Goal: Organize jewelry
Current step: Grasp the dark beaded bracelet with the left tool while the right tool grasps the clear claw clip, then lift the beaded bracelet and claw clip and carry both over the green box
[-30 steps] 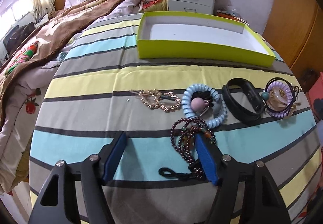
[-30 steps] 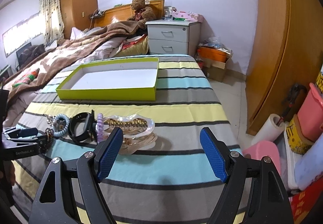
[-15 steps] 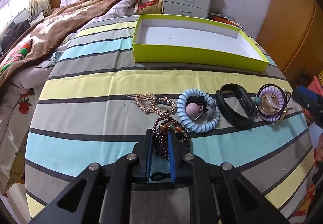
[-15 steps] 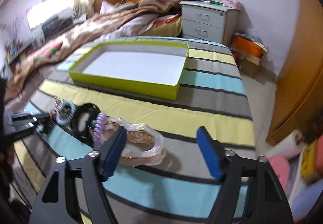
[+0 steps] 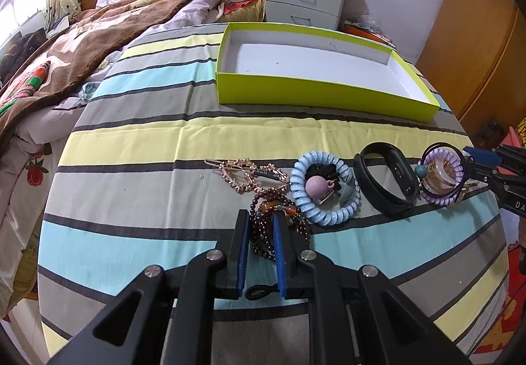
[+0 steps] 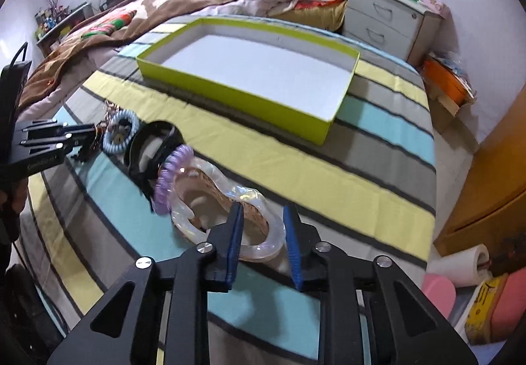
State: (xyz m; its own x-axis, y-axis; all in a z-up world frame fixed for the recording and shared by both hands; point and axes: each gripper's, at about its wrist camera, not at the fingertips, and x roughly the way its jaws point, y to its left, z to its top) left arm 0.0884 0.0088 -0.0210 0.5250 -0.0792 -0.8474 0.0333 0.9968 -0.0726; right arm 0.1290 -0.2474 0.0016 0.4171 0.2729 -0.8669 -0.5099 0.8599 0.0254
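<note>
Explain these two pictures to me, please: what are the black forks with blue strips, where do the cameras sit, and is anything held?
No robot here: a person holds two hand grippers, each carrying a camera looking along its fingers. The left gripper is shut on a dark bead bracelet. The right gripper has just been closing around a clear plastic packet; whether it presses yet is unclear. On the striped bedspread also lie a blue coil tie, a black band and an empty green box.
</note>
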